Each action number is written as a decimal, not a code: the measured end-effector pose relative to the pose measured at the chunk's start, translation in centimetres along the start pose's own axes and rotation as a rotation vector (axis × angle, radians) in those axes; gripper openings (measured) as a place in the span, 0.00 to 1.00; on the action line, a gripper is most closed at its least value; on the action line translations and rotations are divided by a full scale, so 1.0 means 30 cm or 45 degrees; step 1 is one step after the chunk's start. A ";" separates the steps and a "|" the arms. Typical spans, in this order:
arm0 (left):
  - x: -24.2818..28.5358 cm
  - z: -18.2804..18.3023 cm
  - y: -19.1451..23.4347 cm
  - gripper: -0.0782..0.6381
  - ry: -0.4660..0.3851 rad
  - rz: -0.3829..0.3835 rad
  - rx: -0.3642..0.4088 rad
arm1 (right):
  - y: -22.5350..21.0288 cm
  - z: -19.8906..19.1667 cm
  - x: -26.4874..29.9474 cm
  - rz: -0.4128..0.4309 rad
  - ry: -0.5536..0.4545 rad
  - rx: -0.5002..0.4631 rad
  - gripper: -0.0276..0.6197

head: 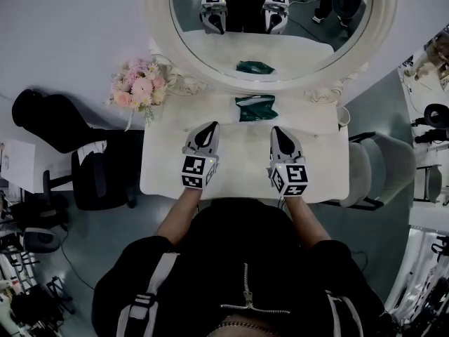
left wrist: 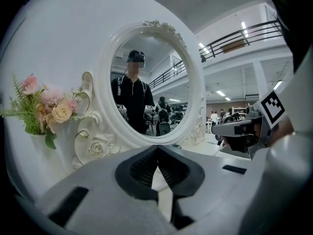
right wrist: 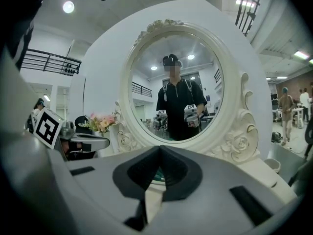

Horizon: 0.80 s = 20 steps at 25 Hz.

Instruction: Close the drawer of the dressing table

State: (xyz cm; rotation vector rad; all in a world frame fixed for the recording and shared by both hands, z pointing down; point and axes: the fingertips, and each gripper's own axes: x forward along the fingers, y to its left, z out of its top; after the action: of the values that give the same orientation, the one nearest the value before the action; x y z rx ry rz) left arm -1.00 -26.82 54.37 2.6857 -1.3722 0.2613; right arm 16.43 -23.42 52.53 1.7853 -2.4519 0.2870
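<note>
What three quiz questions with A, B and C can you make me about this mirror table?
1. Where do the flowers stand?
A on the chair
B at the left side of the mirror in the head view
C at its right side

2. What colour is the packet in front of the mirror?
A green
B red
C yellow

3. How are the jaws of the left gripper?
A wide open
B shut on the packet
C shut on nothing

Answers:
1. B, the pink bunch sits by the frame's left edge.
2. A, the packet is dark green.
3. C, the pads meet with nothing between them in the left gripper view.
</note>
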 end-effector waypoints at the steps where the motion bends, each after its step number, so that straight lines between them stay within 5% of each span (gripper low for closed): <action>1: -0.003 0.004 0.004 0.12 -0.003 0.000 0.004 | -0.003 0.002 -0.002 -0.001 -0.003 -0.002 0.04; 20: -0.030 0.007 0.048 0.12 -0.012 0.029 -0.027 | -0.018 0.001 -0.010 -0.004 -0.009 -0.011 0.04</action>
State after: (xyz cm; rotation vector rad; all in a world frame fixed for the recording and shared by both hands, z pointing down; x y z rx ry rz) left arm -2.65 -26.98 54.00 2.6592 -1.4009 0.2357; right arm 17.05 -23.31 52.51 1.7895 -2.4515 0.2697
